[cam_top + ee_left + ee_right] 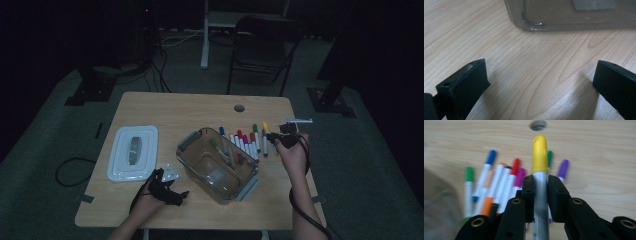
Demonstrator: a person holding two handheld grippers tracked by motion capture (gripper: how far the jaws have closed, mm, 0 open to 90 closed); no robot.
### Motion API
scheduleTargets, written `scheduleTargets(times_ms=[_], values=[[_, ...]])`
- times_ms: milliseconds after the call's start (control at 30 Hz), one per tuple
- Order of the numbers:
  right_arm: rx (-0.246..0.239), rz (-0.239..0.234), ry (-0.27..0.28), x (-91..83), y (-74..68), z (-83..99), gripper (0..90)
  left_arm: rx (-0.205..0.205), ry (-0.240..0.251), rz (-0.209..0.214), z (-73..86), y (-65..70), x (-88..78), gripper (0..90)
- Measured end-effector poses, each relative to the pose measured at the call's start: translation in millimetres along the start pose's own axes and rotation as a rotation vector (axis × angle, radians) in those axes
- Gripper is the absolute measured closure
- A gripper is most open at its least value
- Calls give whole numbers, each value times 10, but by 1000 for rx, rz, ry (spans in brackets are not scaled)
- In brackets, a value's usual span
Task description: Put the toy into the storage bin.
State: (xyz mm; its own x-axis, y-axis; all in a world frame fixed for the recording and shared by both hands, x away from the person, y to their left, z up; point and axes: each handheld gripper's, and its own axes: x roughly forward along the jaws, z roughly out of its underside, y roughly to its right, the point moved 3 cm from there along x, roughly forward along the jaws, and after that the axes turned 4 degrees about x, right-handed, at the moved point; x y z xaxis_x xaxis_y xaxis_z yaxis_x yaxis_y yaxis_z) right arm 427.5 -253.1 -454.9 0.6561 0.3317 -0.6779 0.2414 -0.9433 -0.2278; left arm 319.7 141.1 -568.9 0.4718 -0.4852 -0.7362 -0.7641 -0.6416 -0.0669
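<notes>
My right gripper (540,192) is shut on a yellow-capped marker (540,155), whose white barrel runs down between the two pads. In the high view this gripper (275,136) hovers at the right end of a row of coloured markers (245,142), and the yellow cap (265,126) points up-left. A clear plastic container (217,165) stands mid-table with a few markers inside. My left gripper (172,192) rests open on the table just left of it. Its jaws (541,72) stand wide apart over bare wood, facing the container's corner (534,23).
A white lid (133,152) lies flat at the table's left. A cable hole (239,107) sits near the table's far edge. Beyond the table stand a dark chair (262,50) and a white post. A cable (70,172) loops on the floor at left.
</notes>
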Motion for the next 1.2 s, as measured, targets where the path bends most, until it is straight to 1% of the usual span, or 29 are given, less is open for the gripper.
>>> scheduleTargets(times_ms=[133,300,333,400,467,600,633,733,900,933,1033,1067,1133,1200], values=[[-54,-56,27,-159,-258,-64,769,1,-1,0,0,0,-1,5],[-100,-142,53,-347,-589,-130,769,-2,2,0,-1,1,1,5],[-107,-165,56,-377,-656,-139,769,-3,3,0,-1,2,2,5],[-135,-191,51,-434,-789,-149,769,-3,2,0,-1,2,1,5],[-164,-229,45,-481,-920,-150,769,-2,1,1,-1,1,0,5],[-224,-285,30,-551,-1170,-127,769,-2,0,2,-1,1,-1,5],[-235,-306,27,-563,-1230,-118,769,-2,0,1,-1,1,0,5],[-265,-354,13,-579,-1398,-86,769,-2,-1,2,-1,1,-1,5],[-326,-407,-24,-543,-1636,-23,769,-5,1,1,-1,2,0,5],[-331,-425,-35,-530,-1678,-7,769,-4,1,2,-1,2,-1,5],[-350,-462,-72,-477,-1789,53,769,-4,1,2,-1,2,-1,5],[-355,-470,-92,-452,-1819,77,768,-4,2,1,-1,2,1,5],[-366,-467,-117,-389,-1866,129,768,-4,2,1,-1,2,0,5],[-382,-468,-154,-319,-1907,184,768,-4,2,1,-1,2,0,5]])
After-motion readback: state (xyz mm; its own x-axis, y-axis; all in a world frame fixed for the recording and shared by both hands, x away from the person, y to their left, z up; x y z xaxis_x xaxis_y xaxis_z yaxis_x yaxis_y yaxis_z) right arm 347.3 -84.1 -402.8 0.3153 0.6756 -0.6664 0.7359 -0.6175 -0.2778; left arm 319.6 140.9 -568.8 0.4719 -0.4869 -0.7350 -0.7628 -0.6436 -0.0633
